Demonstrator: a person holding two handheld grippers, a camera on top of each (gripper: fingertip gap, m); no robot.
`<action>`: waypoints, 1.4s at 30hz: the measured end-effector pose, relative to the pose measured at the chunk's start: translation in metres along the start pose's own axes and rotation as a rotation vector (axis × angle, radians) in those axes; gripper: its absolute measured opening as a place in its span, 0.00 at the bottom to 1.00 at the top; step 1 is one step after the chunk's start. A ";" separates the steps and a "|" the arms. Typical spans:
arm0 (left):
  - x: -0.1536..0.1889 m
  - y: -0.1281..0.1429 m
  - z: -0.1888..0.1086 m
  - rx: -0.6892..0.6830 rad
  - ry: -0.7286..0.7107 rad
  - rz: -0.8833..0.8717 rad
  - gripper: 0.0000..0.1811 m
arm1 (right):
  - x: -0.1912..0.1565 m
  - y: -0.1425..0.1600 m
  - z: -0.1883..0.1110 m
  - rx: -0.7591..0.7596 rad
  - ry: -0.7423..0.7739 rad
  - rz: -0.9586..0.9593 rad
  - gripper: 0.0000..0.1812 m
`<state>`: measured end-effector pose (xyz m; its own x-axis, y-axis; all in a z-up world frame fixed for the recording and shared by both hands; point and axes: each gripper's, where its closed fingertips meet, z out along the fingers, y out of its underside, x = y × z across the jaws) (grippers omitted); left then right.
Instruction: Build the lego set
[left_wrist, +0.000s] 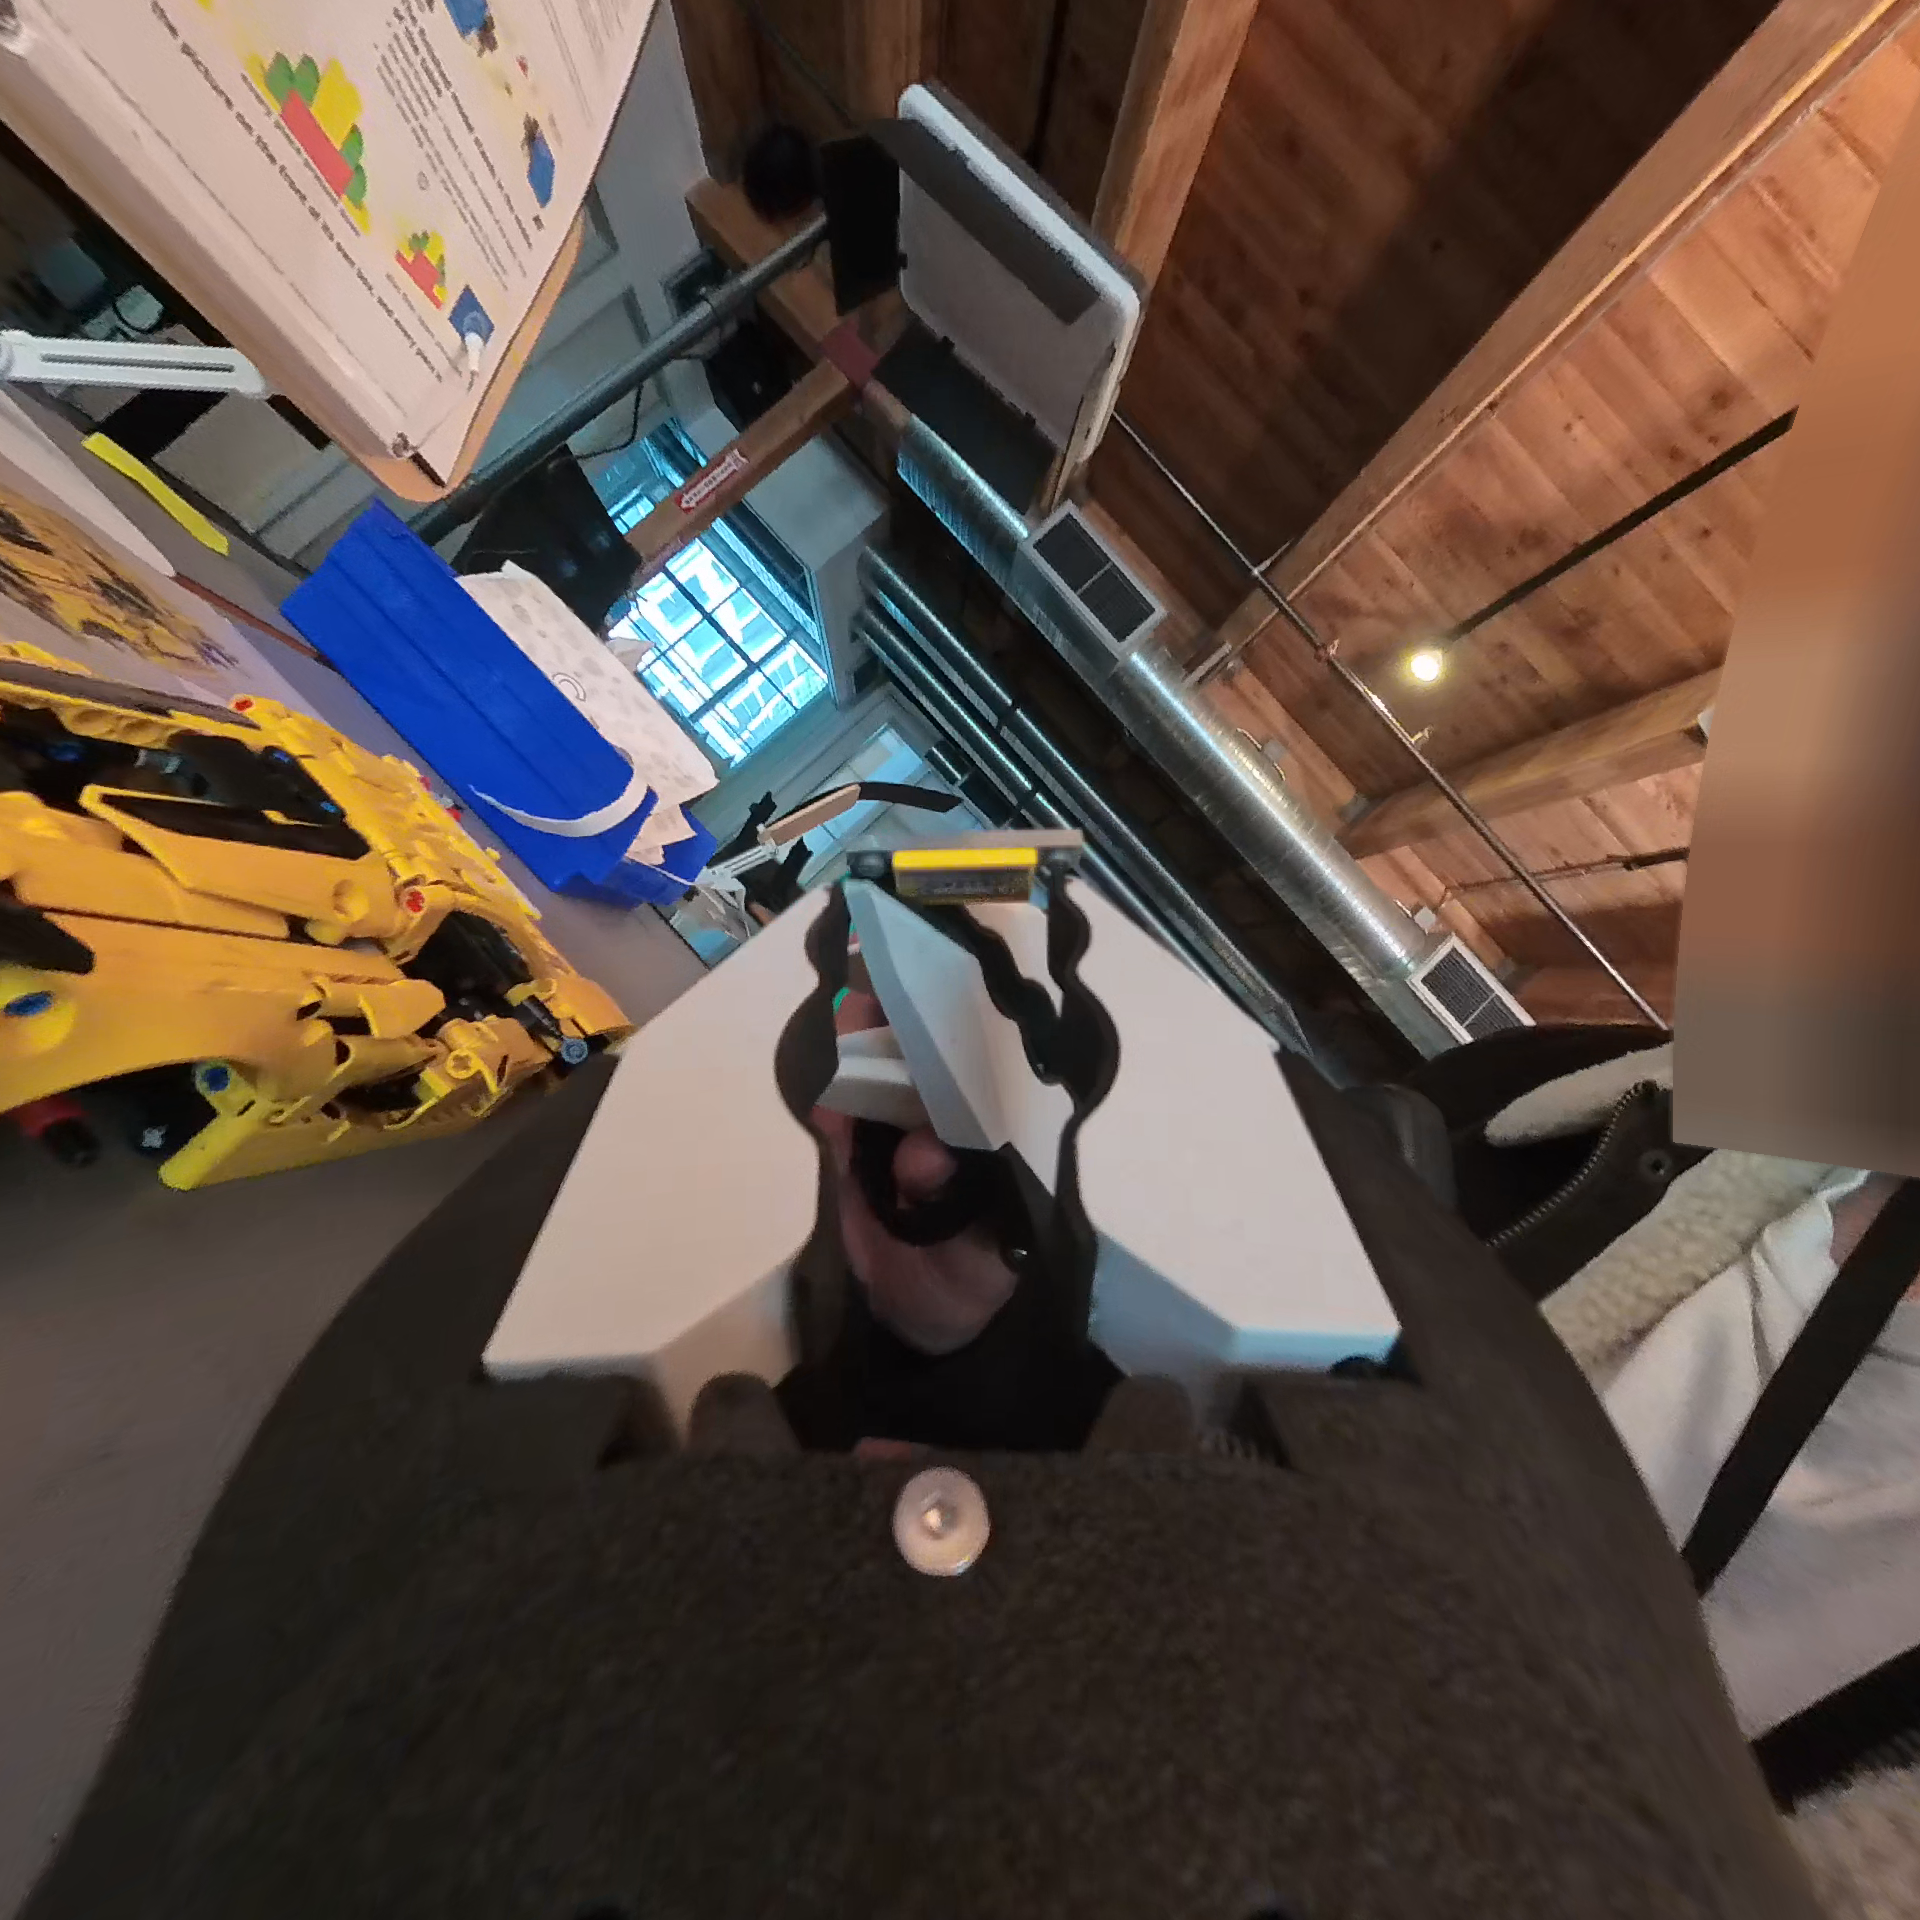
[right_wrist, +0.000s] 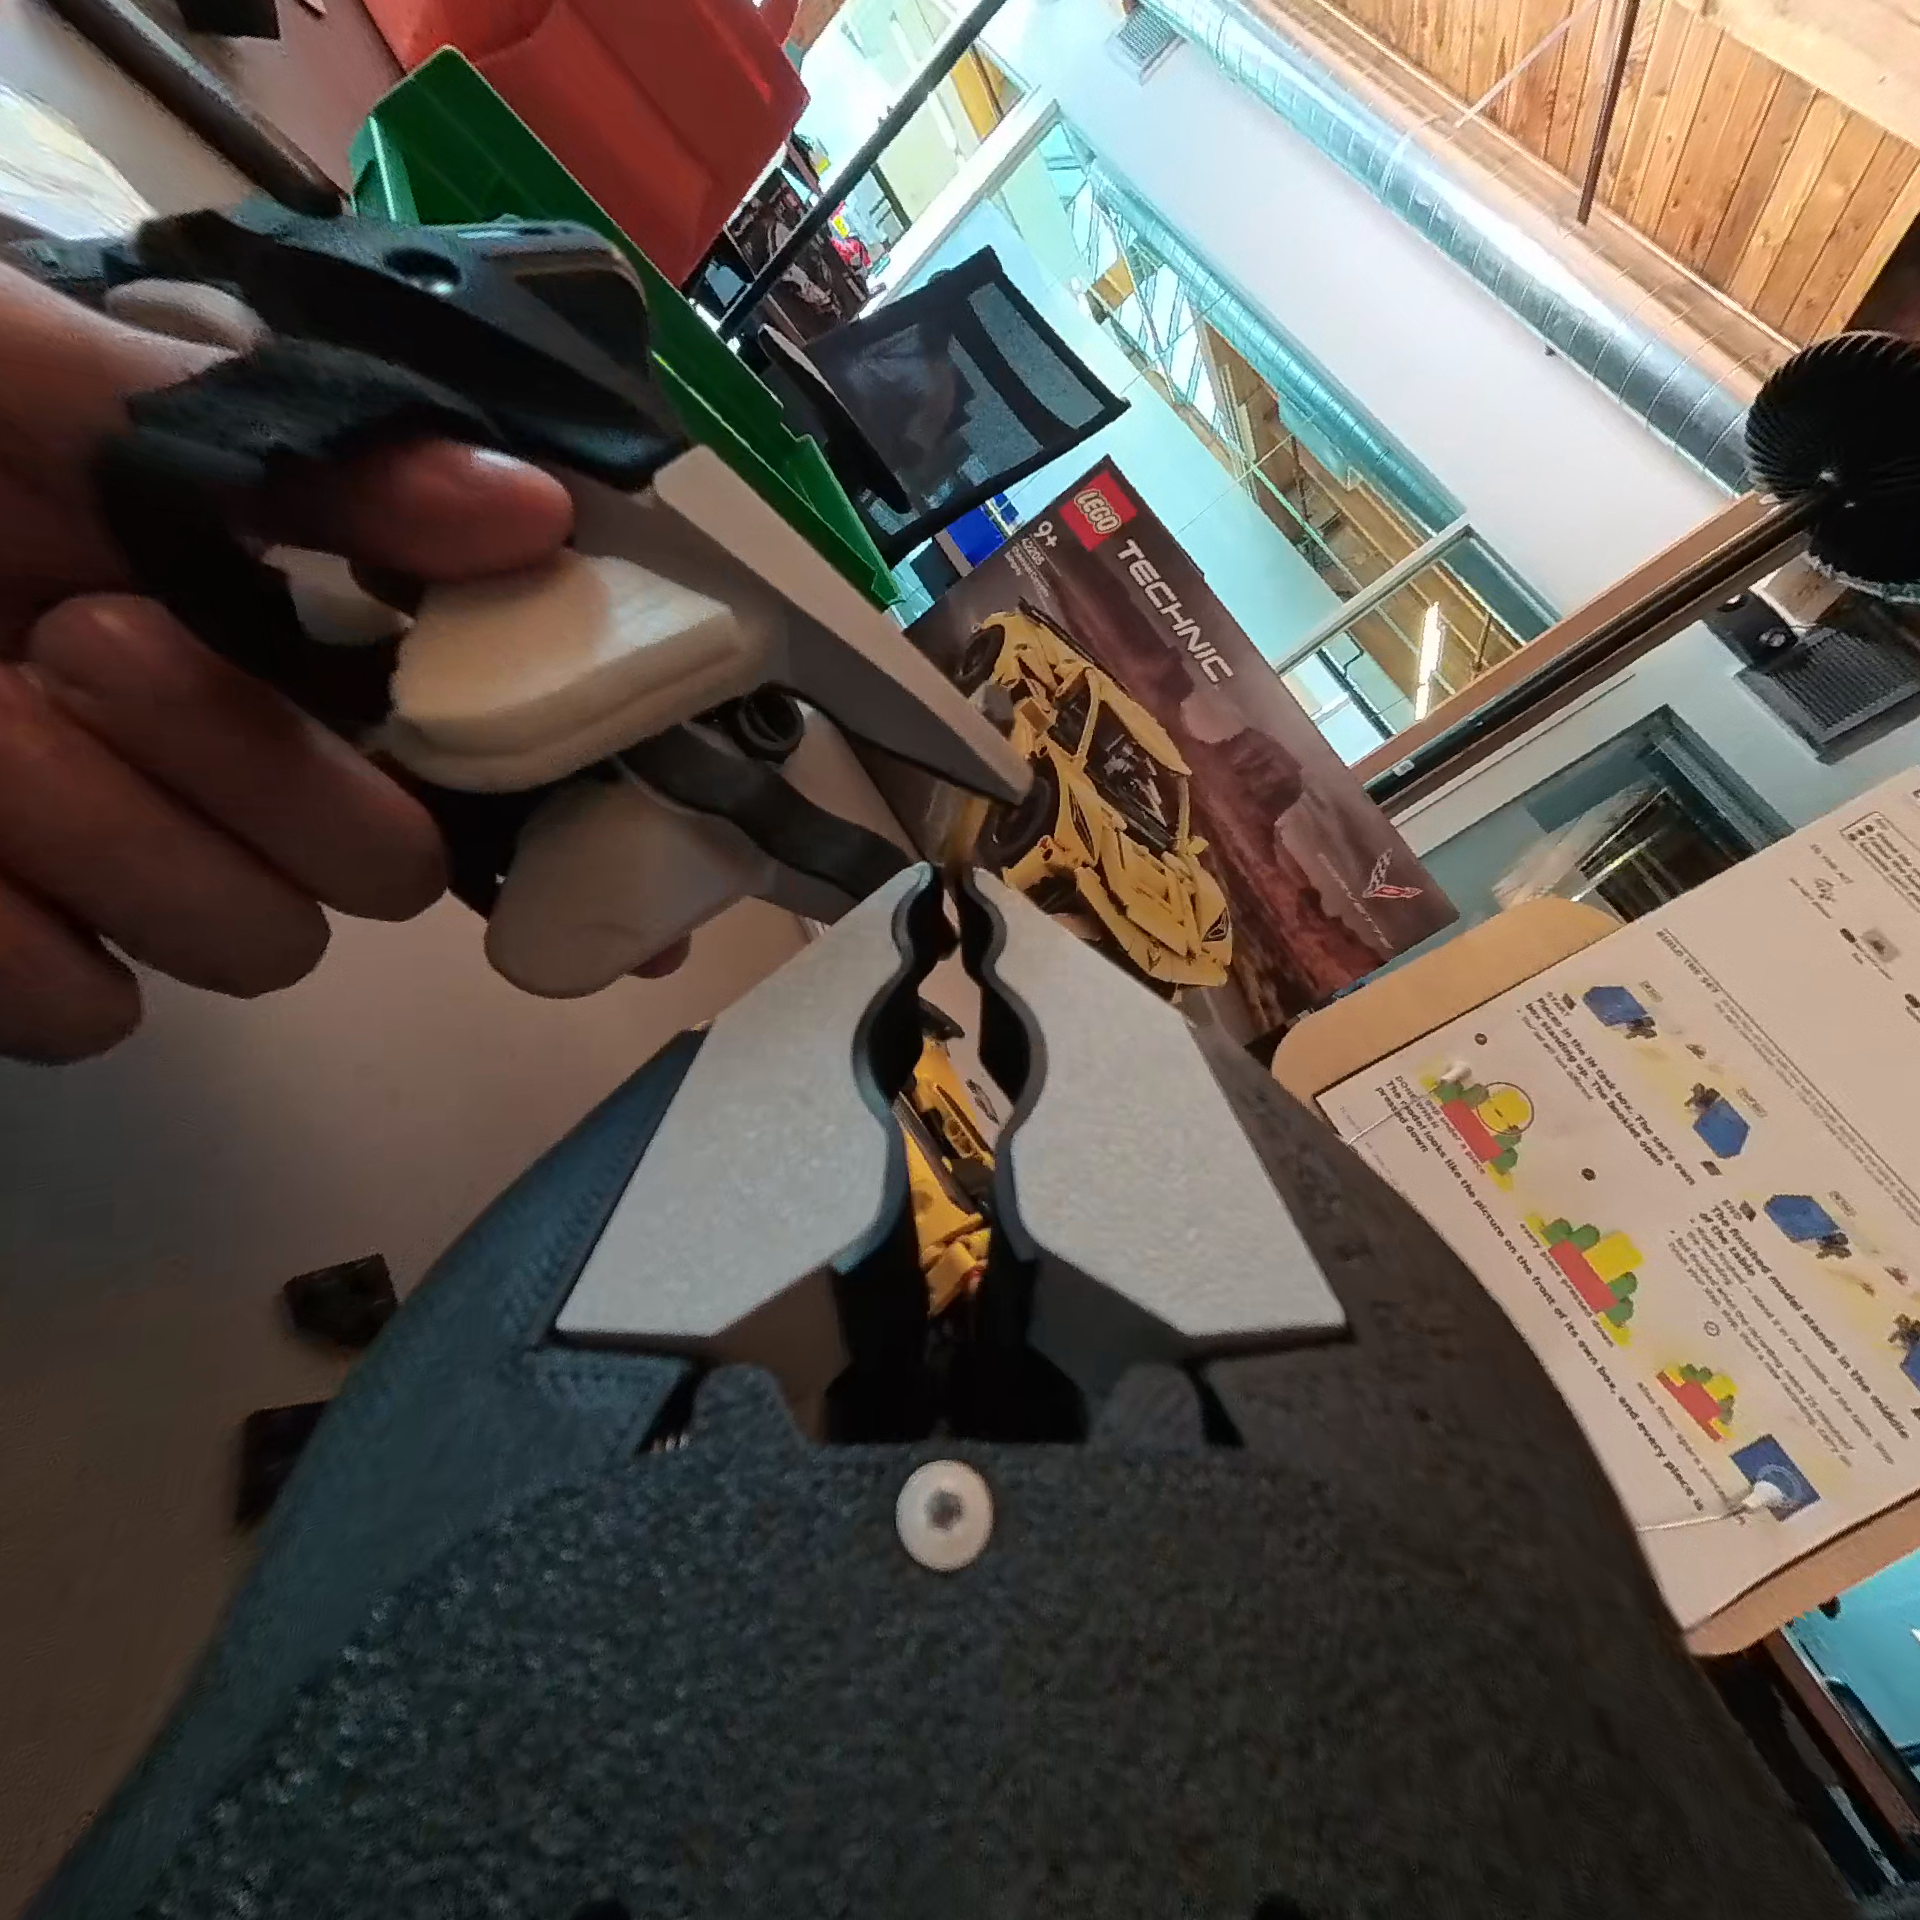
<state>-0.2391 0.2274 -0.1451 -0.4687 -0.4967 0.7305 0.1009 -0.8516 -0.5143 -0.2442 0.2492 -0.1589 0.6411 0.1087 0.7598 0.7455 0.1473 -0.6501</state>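
Yellow piece (left_wrist: 964, 875) in left hand-held gripper (left_wrist: 961, 883)

Left wrist view. The left gripper (left_wrist: 961, 883) is raised above the table, its fingertips pinching a small flat yellow piece (left_wrist: 964, 871) held crosswise between them. Seen through the gap between the fingers (left_wrist: 717, 1164): the right gripper (left_wrist: 920, 1023), pointing toward the camera, and the hand (left_wrist: 925, 1247) that holds it. Left of frame, a partly built yellow car model (left_wrist: 260, 935) lies on the grey table (left_wrist: 208, 1351); behind it stands a blue bin (left_wrist: 468, 686) containing white paper. An instruction sheet (left_wrist: 343, 177) on a board occupies the upper left.
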 end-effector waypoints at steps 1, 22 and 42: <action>-0.001 -0.001 0.000 0.012 0.000 -0.009 0.19 | 0.000 0.000 0.000 0.001 0.007 -0.004 0.01; -0.015 0.033 -0.013 -0.372 -0.143 0.213 0.00 | -0.025 0.010 -0.031 0.050 -0.393 0.497 0.05; -0.130 0.001 -0.107 -0.962 -0.772 0.674 0.22 | -0.069 0.052 -0.017 -0.191 -0.618 0.808 0.04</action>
<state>-0.2720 0.3092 -0.2886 0.0537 -0.9912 0.1212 -0.6688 -0.1258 -0.7327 -0.2467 0.2325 -0.2449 0.7977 0.5996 -0.0653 0.1851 -0.3464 -0.9197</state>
